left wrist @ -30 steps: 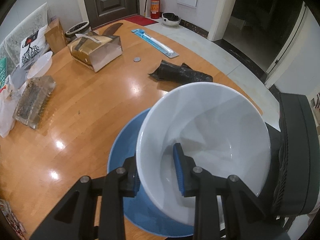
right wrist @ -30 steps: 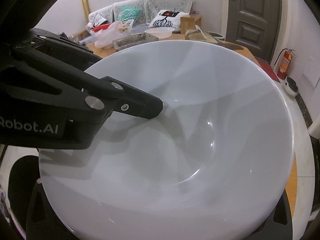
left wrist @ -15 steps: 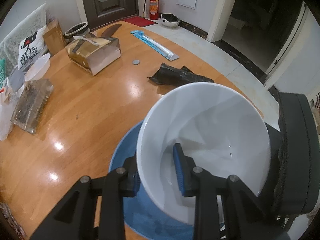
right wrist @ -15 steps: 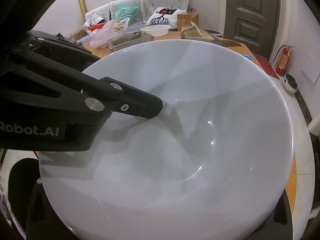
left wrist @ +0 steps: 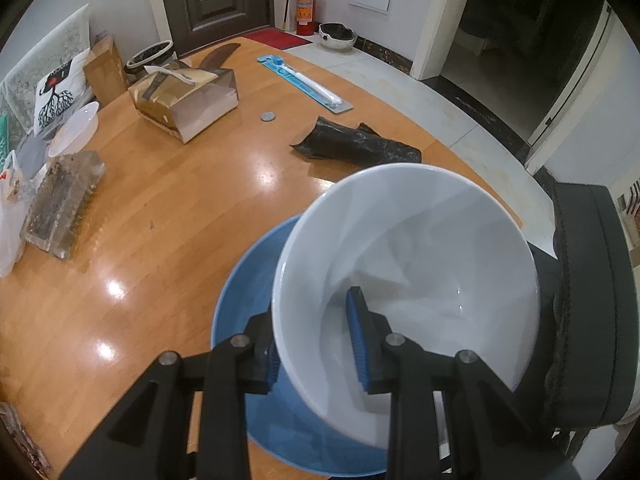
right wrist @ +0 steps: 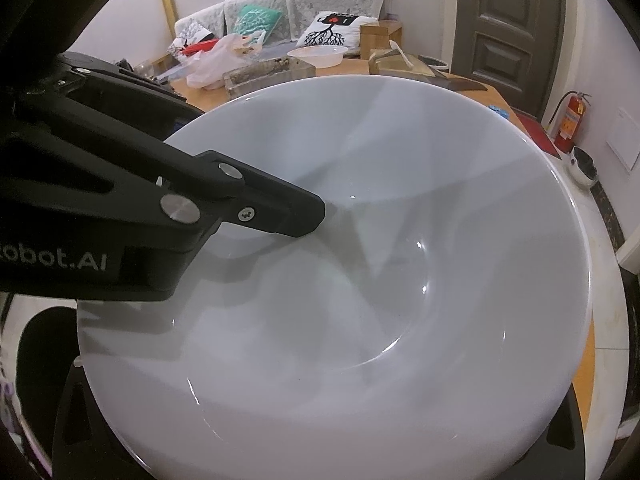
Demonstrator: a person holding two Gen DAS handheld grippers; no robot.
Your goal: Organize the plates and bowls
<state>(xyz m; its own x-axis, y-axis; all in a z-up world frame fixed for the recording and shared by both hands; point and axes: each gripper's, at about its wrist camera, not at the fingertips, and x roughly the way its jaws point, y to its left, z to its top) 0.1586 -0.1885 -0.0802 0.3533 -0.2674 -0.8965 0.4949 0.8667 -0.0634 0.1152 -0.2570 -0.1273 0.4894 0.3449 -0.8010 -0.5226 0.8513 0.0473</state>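
Observation:
My left gripper [left wrist: 316, 344] is shut on the near rim of a white bowl [left wrist: 420, 248], one blue pad inside and one outside the wall. The bowl hangs tilted just above a blue plate [left wrist: 248, 280] lying on the wooden table [left wrist: 160, 208]. In the right wrist view the white bowl [right wrist: 380, 280] fills the frame, and the left gripper's finger [right wrist: 280, 212] reaches over its left rim. My right gripper's own fingers are hidden under the bowl, with dark parts showing at the bottom corners.
On the table lie a black crumpled bag [left wrist: 356, 146], a brown paper box [left wrist: 188, 98], a packaged toothbrush [left wrist: 308, 82], a coin [left wrist: 267, 116], a clear box [left wrist: 64, 204] and a plastic bowl [left wrist: 76, 130]. A dark chair [left wrist: 592, 312] stands at the right.
The bowl, held by my left gripper, has shifted slightly back toward me over the blue plate. The grip is unchanged.

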